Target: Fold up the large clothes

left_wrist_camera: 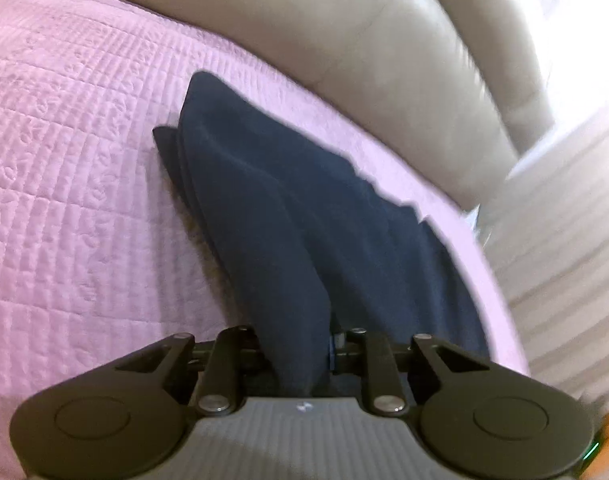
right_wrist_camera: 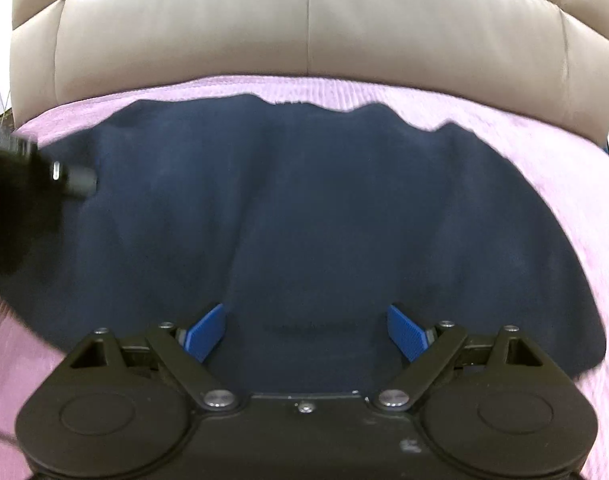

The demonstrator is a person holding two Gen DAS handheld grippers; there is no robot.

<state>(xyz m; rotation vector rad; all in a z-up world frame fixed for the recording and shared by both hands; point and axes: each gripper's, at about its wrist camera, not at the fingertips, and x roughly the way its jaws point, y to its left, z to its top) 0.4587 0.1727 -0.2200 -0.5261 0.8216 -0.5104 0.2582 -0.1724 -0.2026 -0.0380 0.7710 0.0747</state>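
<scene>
A dark navy garment (left_wrist_camera: 288, 208) lies folded in layers on a pink quilted cover (left_wrist_camera: 72, 184). My left gripper (left_wrist_camera: 300, 354) is shut on a fold of the navy garment, which runs up from its jaws. In the right wrist view the same garment (right_wrist_camera: 324, 208) spreads wide across the pink cover (right_wrist_camera: 564, 184). My right gripper (right_wrist_camera: 306, 332) is open just above the cloth, its blue pads (right_wrist_camera: 206, 330) wide apart and holding nothing. The left gripper's black body (right_wrist_camera: 32, 184) shows blurred at the left edge of that view.
A beige leather sofa backrest (right_wrist_camera: 304, 28) rises behind the cover and also shows in the left wrist view (left_wrist_camera: 404, 60). A pale striped floor or surface (left_wrist_camera: 564, 220) lies to the right past the cover's edge.
</scene>
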